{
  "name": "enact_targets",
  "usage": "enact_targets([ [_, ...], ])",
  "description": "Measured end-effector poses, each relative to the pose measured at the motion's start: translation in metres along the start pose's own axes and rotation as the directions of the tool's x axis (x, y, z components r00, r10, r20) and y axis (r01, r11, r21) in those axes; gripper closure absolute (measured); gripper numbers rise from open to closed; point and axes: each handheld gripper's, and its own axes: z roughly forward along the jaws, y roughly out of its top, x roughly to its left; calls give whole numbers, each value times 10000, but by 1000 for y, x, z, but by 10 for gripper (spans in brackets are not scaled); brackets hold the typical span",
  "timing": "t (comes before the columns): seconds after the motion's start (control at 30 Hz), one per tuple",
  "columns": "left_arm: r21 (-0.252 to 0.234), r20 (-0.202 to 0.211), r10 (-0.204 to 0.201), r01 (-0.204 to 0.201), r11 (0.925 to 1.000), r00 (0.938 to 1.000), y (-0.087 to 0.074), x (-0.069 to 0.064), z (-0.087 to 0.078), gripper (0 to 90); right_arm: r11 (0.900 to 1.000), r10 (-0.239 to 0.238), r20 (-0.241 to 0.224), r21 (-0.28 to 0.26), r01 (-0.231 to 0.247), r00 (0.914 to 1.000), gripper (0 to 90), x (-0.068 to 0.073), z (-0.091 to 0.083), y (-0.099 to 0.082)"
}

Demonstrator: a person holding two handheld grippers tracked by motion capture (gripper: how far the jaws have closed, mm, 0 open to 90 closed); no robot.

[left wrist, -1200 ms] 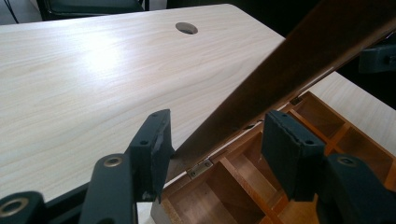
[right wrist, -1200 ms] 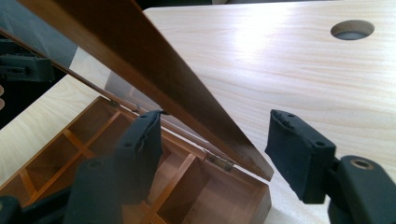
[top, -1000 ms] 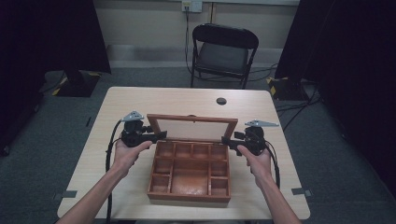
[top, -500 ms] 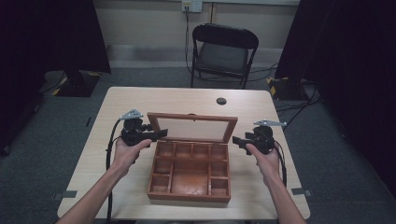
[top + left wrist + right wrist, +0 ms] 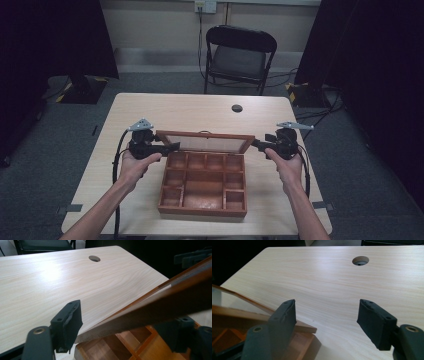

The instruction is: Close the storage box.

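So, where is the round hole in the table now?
In the high view, the round hole is in the far part of the table, right of its centre, beyond the raised lid of the wooden box and before the chair.

My left gripper point(image 5: 172, 146): black body, grey three-cornered plate on top, black cable trailing along forearm. My right gripper point(image 5: 256, 143): same build. Jaws black, padded, screw holes visible. Forearms bare, no sleeves.

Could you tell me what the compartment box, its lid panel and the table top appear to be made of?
The box looks like reddish-brown varnished wood, with visible grain and sheen. The lid panel seems to be glass or clear plastic, pale and see-through. The table looks like light wood-grain laminate with a soft glare.
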Motion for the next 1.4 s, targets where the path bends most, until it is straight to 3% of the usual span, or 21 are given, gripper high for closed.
enact_targets([
  [0.27,204,72,272,-273,9994,9996,-4,-3,-3,178,9990,-218,-520,-408,196,9984,295,11,-15,16],
  [0.37,651,180,482,-493,9967,9987,-5,-3,-1,160,9986,-271,-715,-471,238,9971,289,17,-20,22],
  [0.43,584,119,487,-493,9971,9987,-5,-4,-1,164,9982,-374,-812,-508,333,9960,293,20,-22,24],
  [0.47,466,87,477,-480,9978,9988,-6,-5,-2,174,9973,-577,-1092,-522,522,9923,318,28,-26,29],
  [0.5,466,87,477,-480,9978,9988,-6,-5,-2,178,9973,-577,-1092,-522,522,9923,318,28,-26,29],
  [0.53,400,249,441,-451,9982,9987,-9,-6,-2,178,9962,-746,-1527,-557,668,9855,341,37,-30,35],
  [0.6,493,257,484,-496,9976,9985,-10,-6,-3,177,9957,-821,-1706,-563,735,9819,350,40,-32,37],
  [0.63,542,225,504,-515,9972,9985,-11,-8,-3,176,9935,-1102,-2267,-526,1009,9677,383,52,-34,42],
  [0.67,589,211,660,-672,9960,9976,-13,-10,-4,176,9922,-1230,-2462,-491,1144,9614,377,57,-35,45],
  [0.8,564,459,526,-552,9969,9976,-13,-14,-4,176,9816,-1862,-2939,-150,1903,9375,372,80,-31,51],
  [0.83,623,423,715,-740,9953,9965,-13,-16,-5,176,9816,-1862,-2939,-150,1903,9375,372,80,-31,51],
  [0.87,485,564,728,-756,9960,9957,-13,-19,-7,175,9759,-2051,-3397,6,2183,9179,424,92,-29,54],
  [0.97,349,519,793,-811,9961,9955,-15,-21,-12,171,9648,-2378,-3843,127,2626,8921,485,107,-27,55],
  [1.0,309,486,794,-810,9962,9957,-16,-21,-12,170,9611,-2450,-4077,173,2757,8796,506,112,-26,56],
  [1.07,325,407,879,-892,9955,9953,-17,-21,-13,159,9632,-2337,-4362,183,2683,8690,579,119,-23,57],
  [1.13,300,448,866,-880,9957,9952,-18,-20,-13,157,9577,-2327,-4731,404,2848,8497,628,125,-18,56],
  [1.23,384,523,724,-744,9965,9960,-23,-17,-13,156,9523,-2258,-5024,667,2978,8346,693,130,-12,53],
  [1.27,410,514,764,-786,9961,9958,-24,-17,-14,157,9509,-2228,-5169,717,3011,8265,710,131,-10,52],
  [1.3,411,511,772,-793,9960,9957,-24,-17,-14,157,9483,-2177,-5403,799,3071,8128,725,133,-8,51],
  [1.4,408,517,756,-777,9961,9958,-25,-17,-14,159,9420,-2074,-5814,981,3208,7867,768,138,-5,48],
])
